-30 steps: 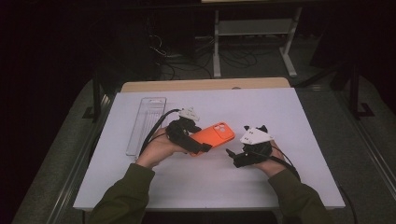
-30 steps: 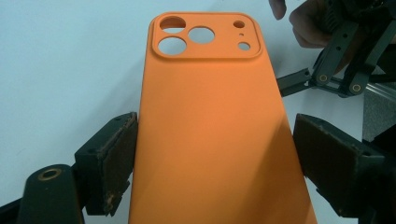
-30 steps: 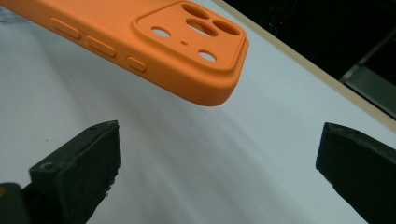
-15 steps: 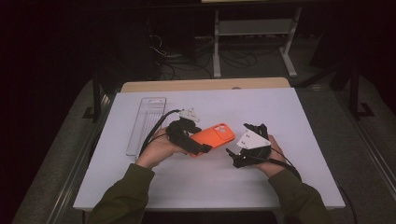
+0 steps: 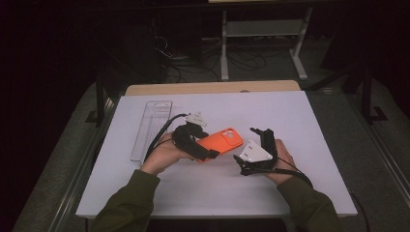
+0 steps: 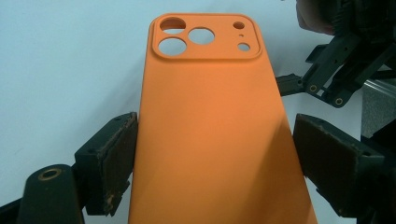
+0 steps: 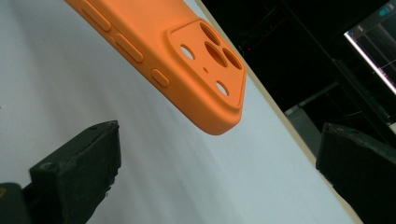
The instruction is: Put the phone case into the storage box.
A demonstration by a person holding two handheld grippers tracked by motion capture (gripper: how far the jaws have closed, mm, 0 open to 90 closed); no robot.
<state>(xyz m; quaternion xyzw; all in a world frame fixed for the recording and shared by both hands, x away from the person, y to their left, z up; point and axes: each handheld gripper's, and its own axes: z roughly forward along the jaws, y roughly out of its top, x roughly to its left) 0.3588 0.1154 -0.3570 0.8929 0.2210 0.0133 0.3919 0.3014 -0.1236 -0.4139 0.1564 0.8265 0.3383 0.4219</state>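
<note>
An orange phone case [image 5: 223,139] with camera cut-outs is held just above the white table [image 5: 309,125], back side up. My left gripper [image 5: 210,146] is shut on its lower end. In the left gripper view the pads [image 6: 116,154] sit against the two long edges of the case [image 6: 210,140]. My right gripper [image 5: 245,145] stands open a short way to the right of the case, with nothing between its fingers. In the right gripper view the camera end of the case [image 7: 154,37] hangs ahead of and above the wide-open gripper [image 7: 219,140]. The right gripper [image 6: 336,70] also appears at the far right of the left gripper view.
A clear plastic tray [image 5: 152,125] lies along the table's left side, close behind my left hand. A wooden strip [image 5: 212,88] runs along the far edge. Beyond the table are a metal shelf frame [image 5: 261,29] and cables on a dark floor.
The right gripper has shifted and turned slightly beside the case. The left gripper has kept still with the case in it.
</note>
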